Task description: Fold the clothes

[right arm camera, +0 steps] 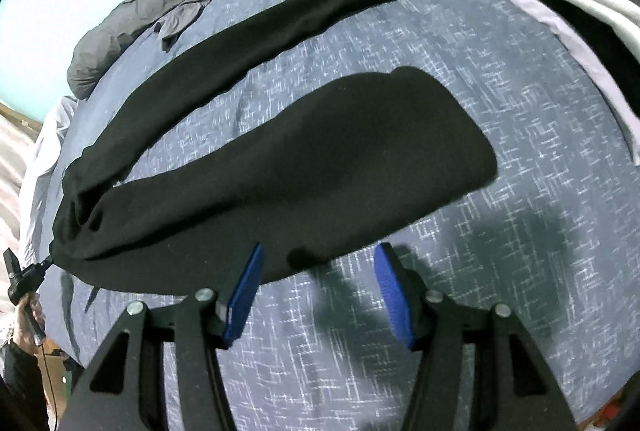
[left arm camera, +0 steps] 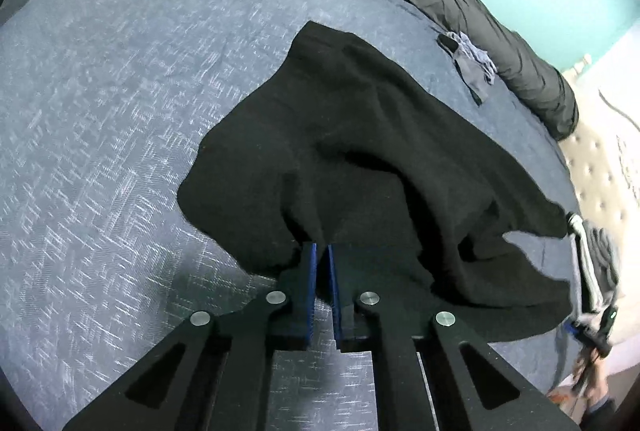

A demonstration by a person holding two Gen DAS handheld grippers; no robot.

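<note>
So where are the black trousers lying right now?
The black trousers lie spread on the blue-grey bedspread; the left claw is shut on their waist end, and the open right claw hovers beside the near leg.

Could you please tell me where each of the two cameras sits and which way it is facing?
Left wrist: behind the left tongs, shut on the black trousers, facing across the bed.
Right wrist: behind the open right tongs, over the trouser legs; a hand shows at left.
Shared: trousers, bed, grey duvet.
</note>
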